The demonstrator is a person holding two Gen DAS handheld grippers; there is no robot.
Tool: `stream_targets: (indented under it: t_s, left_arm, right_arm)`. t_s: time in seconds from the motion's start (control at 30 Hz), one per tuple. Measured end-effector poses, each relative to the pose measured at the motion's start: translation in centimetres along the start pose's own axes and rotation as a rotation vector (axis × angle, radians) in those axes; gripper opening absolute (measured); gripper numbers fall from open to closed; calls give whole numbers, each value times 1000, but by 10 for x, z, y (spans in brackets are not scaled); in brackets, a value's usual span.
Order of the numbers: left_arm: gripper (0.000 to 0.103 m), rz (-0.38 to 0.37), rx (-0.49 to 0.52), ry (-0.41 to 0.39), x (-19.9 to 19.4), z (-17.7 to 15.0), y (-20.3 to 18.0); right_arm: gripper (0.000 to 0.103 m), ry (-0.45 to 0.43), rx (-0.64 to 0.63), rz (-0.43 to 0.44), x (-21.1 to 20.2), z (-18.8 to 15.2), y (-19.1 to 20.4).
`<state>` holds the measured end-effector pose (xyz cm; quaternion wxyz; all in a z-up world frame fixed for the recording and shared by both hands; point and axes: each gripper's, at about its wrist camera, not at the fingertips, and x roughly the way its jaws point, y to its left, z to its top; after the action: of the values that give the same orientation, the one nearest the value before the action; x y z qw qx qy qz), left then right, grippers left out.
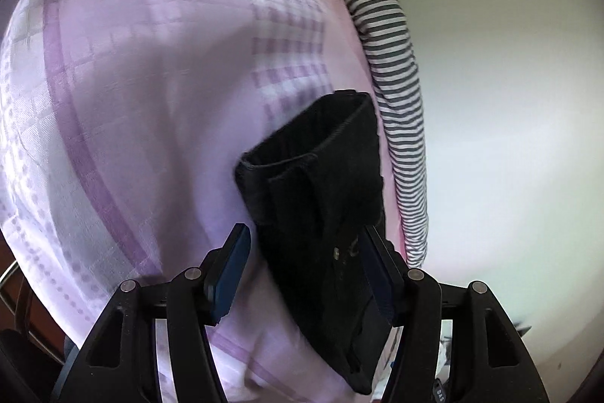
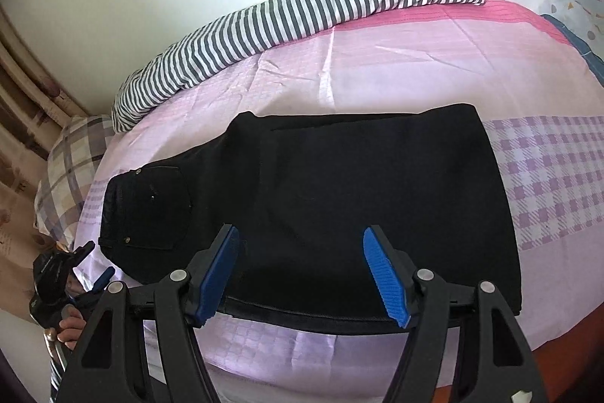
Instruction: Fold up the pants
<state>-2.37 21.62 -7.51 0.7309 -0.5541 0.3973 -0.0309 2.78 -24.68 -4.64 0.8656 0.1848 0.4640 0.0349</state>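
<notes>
Black pants (image 2: 358, 195) lie folded into a wide block on the lilac bed sheet (image 2: 396, 63), waist and back pocket at the left. My right gripper (image 2: 301, 231) hovers open over the near hem, blue pads apart and touching nothing. At the lower left a hand (image 2: 70, 325) holds my left gripper (image 2: 75, 270) just off the waist end. In the left wrist view the pants (image 1: 321, 157) run lengthwise away from me. My left gripper (image 1: 305, 233) is open, the waist end lying between and below its fingers; the pads do not press on it.
A grey-and-white striped blanket (image 2: 283, 17) is rolled along the wall side of the bed, also seen as the striped blanket (image 1: 389, 63). A plaid pillow (image 2: 71, 169) lies at the left end. The sheet (image 1: 132, 82) stretches bare to the left of the pants.
</notes>
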Motion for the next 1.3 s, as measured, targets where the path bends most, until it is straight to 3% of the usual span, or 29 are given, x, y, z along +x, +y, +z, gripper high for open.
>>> stream_targets:
  t_s: [0.3, 0.53, 0.57, 0.6, 0.67, 0.8, 1.07, 1.3]
  left_arm:
    - [60, -15, -16, 18, 17, 10, 2]
    - [60, 5, 39, -8, 23, 12, -7]
    - [57, 19, 50, -13, 23, 12, -8]
    - [44, 41, 51, -17, 24, 12, -8]
    - [34, 81, 53, -13, 25, 14, -7]
    - [26, 129, 93, -26, 23, 12, -19]
    - [23, 175, 437, -73, 20, -21, -146]
    - [23, 98, 741, 2, 56, -103, -274]
  right_arm:
    - [66, 2, 8, -13, 4, 2, 2]
    - [66, 23, -1, -29, 13, -1, 13]
    - [66, 24, -9, -29, 14, -2, 17]
    - [66, 25, -13, -28, 15, -2, 19]
    - [66, 22, -17, -24, 15, -2, 23]
    - [66, 12, -6, -16, 12, -1, 24]
    - [66, -86, 89, 12, -27, 3, -14]
    - [66, -174, 185, 1, -64, 0, -76]
